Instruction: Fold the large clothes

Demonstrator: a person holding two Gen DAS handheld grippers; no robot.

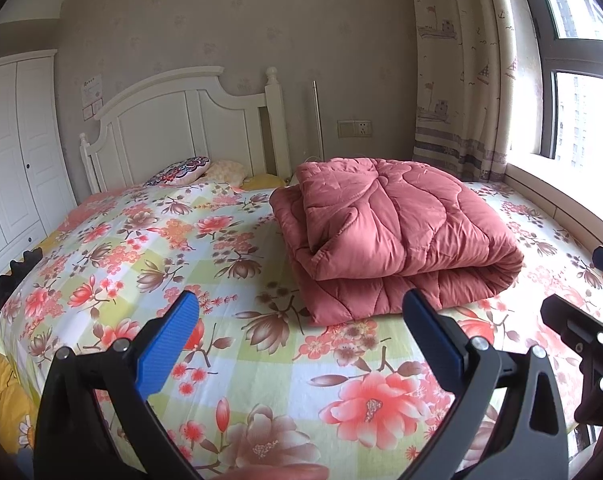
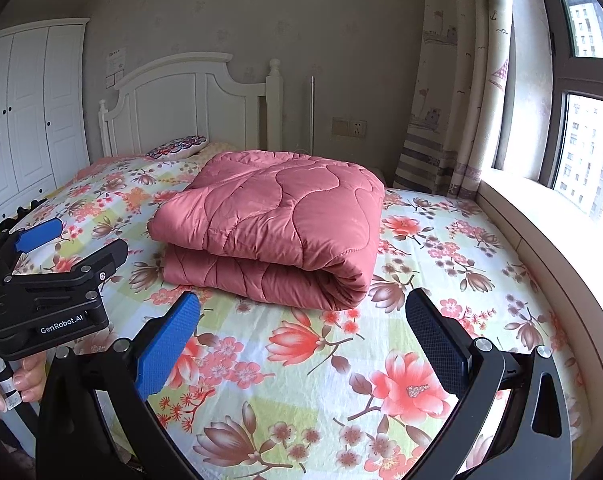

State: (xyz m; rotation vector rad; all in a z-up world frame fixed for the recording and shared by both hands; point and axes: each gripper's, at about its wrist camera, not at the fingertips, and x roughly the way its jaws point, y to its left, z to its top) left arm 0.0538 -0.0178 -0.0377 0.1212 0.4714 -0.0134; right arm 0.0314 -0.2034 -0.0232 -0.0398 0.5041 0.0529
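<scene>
Left gripper (image 1: 301, 344): fingers spread wide, holding nothing, above the floral bedsheet (image 1: 237, 380).
Right gripper (image 2: 303, 344): likewise spread and empty.
Writing: "GenRobot.AI" on the left tool's body, seen from the right wrist.
Pink quilt (image 2: 277, 224): folded bundle mid-bed, ahead of both; long axis crosswise; right gripper judged nearer.

Floral bedsheet (image 1: 261, 360), white headboard (image 1: 181, 120), wardrobe (image 1: 13, 152), curtain (image 2: 453, 80), window (image 2: 581, 120)

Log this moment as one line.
quilt: folded, on bed | left tongs: open, empty | right tongs: open, empty | contact: none
</scene>
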